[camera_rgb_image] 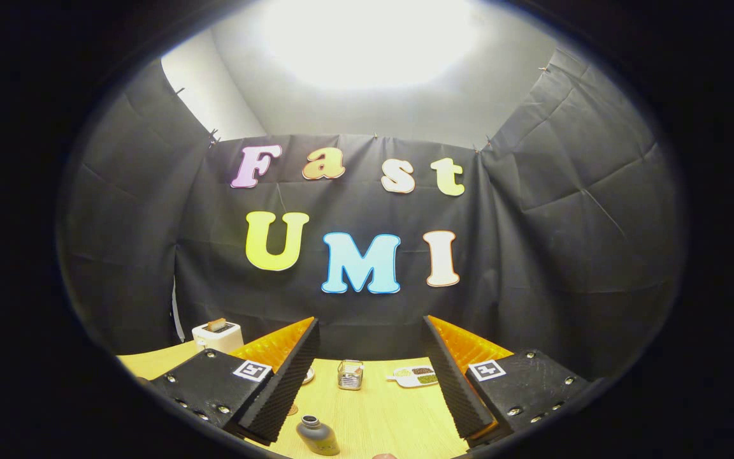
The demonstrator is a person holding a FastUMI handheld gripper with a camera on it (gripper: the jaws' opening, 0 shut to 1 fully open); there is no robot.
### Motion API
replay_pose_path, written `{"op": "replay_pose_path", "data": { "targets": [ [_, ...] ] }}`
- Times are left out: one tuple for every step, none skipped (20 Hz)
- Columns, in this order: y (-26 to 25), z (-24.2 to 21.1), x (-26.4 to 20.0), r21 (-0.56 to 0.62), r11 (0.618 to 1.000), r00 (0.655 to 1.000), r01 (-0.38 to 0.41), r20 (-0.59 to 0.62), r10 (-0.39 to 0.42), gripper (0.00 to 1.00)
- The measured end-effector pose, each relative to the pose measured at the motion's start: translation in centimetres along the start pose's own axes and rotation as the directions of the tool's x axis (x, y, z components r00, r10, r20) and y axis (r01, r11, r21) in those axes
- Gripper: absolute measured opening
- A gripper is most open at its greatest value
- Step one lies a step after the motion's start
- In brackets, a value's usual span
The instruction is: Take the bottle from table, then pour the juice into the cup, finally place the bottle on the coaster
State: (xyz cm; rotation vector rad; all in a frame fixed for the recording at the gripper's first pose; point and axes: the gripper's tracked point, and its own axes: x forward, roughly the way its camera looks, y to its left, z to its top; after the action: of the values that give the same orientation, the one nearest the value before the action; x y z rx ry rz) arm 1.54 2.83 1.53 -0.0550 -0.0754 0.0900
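Now you are holding the gripper [372, 376] with fingers spread wide, the grey bottle [317, 435] standing between them at lower centre.

Gripper [372, 373]: wide open, holding nothing.
Fingers [290, 376]: far apart, up above the desk, pointing at its far edge.

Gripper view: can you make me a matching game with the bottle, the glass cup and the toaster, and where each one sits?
Things:
1. bottle
2. glass cup
3. toaster

Places:
A. far along the table, beyond the fingers
B. at the table's far corner, by the cloth wall
C. close in, between the open fingers of the gripper

Pairs: 1-C, 2-A, 3-B
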Motion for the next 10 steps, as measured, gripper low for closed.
{"op": "replay_pose_path", "data": {
  "targets": [
    [0.1, -0.1, 0.2, 0.005, 1.000, 1.000, -0.003, 0.001, 0.003, 0.97],
    [0.1, -0.1, 0.3, 0.011, 1.000, 1.000, -0.003, 0.000, 0.003, 0.97],
    [0.2, -0.3, 0.4, 0.017, 1.000, 1.000, -0.004, -0.001, 0.004, 0.97],
    [0.2, -0.4, 0.5, 0.023, 1.000, 1.000, -0.004, -0.002, 0.005, 0.97],
    [0.3, -0.5, 0.6, 0.027, 1.000, 1.000, -0.004, -0.002, 0.004, 0.97],
    [0.2, -0.6, 0.8, 0.031, 1.000, 1.000, -0.003, -0.003, 0.003, 0.97],
    [0.3, -0.7, 0.9, 0.040, 0.999, 1.000, -0.005, -0.002, 0.005, 0.97],
    [0.4, -0.7, 1.0, 0.051, 0.999, 1.000, -0.005, -0.001, 0.005, 0.97],
    [0.4, -0.8, 1.1, 0.062, 0.998, 1.000, -0.008, 0.003, 0.008, 0.97],
    [0.4, -1.0, 1.2, 0.070, 0.998, 1.000, -0.009, 0.006, 0.008, 0.97]
  ]
}}
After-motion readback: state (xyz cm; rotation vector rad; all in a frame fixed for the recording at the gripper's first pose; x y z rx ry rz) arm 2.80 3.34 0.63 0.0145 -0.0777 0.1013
